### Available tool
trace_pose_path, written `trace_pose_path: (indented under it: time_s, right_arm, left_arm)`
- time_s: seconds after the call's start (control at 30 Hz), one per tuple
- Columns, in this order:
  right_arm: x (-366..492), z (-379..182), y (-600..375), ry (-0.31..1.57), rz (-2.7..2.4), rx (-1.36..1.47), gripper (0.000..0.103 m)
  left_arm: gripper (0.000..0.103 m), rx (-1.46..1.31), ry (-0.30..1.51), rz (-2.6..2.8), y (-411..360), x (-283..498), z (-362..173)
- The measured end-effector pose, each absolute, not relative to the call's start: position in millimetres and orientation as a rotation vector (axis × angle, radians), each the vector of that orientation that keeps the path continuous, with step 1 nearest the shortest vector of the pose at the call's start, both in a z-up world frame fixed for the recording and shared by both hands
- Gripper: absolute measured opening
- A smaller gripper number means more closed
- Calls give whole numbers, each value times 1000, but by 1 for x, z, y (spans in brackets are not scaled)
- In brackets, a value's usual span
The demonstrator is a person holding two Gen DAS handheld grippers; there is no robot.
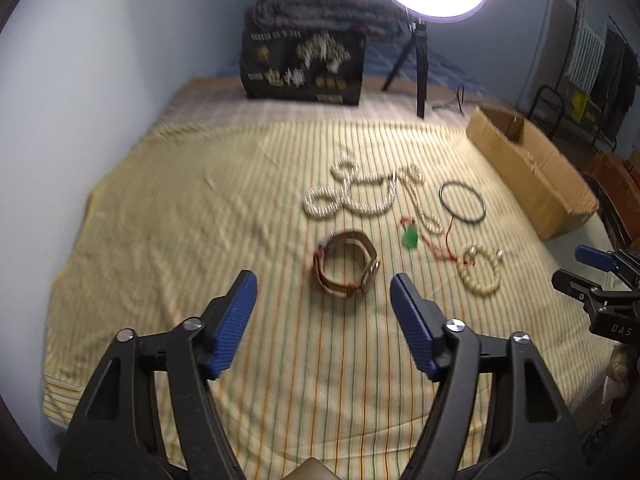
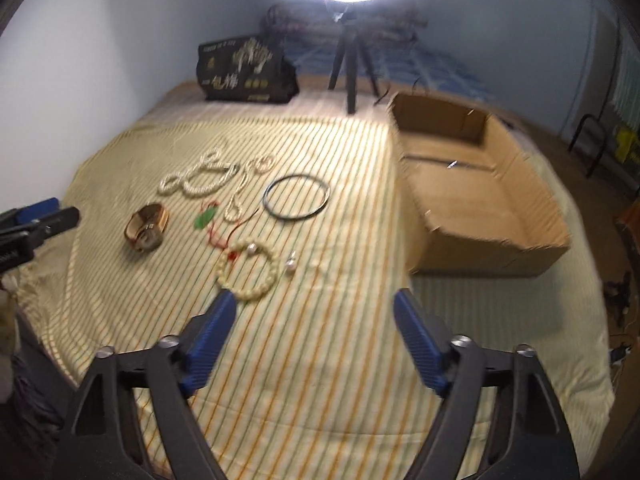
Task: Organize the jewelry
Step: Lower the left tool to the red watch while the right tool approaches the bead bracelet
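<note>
Jewelry lies on a striped yellow bedsheet [image 1: 180, 220]. A brown watch [image 1: 347, 266] sits just ahead of my left gripper [image 1: 324, 284], which is open and empty. Beyond it lie a pearl necklace [image 1: 348, 196], a green pendant on red cord [image 1: 410, 237], a dark ring bangle [image 1: 462, 202] and a cream bead bracelet [image 1: 482, 272]. My right gripper [image 2: 316, 300] is open and empty, just short of the bead bracelet [image 2: 248, 274]. A small pearl earring [image 2: 290, 266], the bangle [image 2: 296, 198], the pendant [image 2: 204, 218], the watch [image 2: 146, 226] and the necklace [image 2: 200, 180] lie ahead and left.
An open cardboard box [image 2: 472, 192] sits on the bed at the right. A black printed bag [image 2: 248, 70] and a ring light tripod [image 2: 352, 60] stand at the far end. A wall runs along the left. The other gripper shows at the frame edge [image 1: 600, 280].
</note>
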State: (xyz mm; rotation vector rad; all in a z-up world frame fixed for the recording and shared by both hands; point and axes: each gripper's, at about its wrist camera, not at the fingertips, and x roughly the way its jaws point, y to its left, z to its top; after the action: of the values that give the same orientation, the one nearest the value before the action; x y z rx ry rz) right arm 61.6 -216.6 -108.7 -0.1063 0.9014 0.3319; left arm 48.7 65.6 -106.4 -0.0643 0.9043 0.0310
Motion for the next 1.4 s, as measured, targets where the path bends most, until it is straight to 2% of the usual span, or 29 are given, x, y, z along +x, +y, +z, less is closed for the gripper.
trace_pose_path:
  time_s: [0.07,0.1,0.2,0.27,0.3,0.37,0.47,0.67,0.77,1.4]
  right_arm:
    - [64,-116,-212,937,359,-101,67]
    - [65,-120,-211,951,370,-97,62]
    - [70,-131,-205,993,401,-87,55]
    - [73,-137,-203,1017,409,-76,49]
    - [74,-139,-203,1026,413,-68,42]
    - [79,-145,-203,1047,420,-42,37]
    - [85,-151,-203,1068,421,2,36]
    - [96,-159,-198,1086,424,37,30]
    - [101,-164,-194,1090,422,55,20]
    - [110,-169,-196,1114,416,165,19]
  left_arm:
    - [59,-86,938,19,65,54,-114]
    - [59,-103,951,15,67,58,-117]
    - [58,-145,971,18,73,66,-123]
    - [50,-165,982,19,77,72,-126]
    - [48,-170,988,22,79,75,-127]
    - [47,-189,1004,26,83,83,-131]
    - [42,-229,1032,31,93,94,-137]
    - [41,-270,1056,31,102,107,-145]
    - [33,-281,1079,28,103,113,-151]
    - [33,-297,1125,16,101,121,-165]
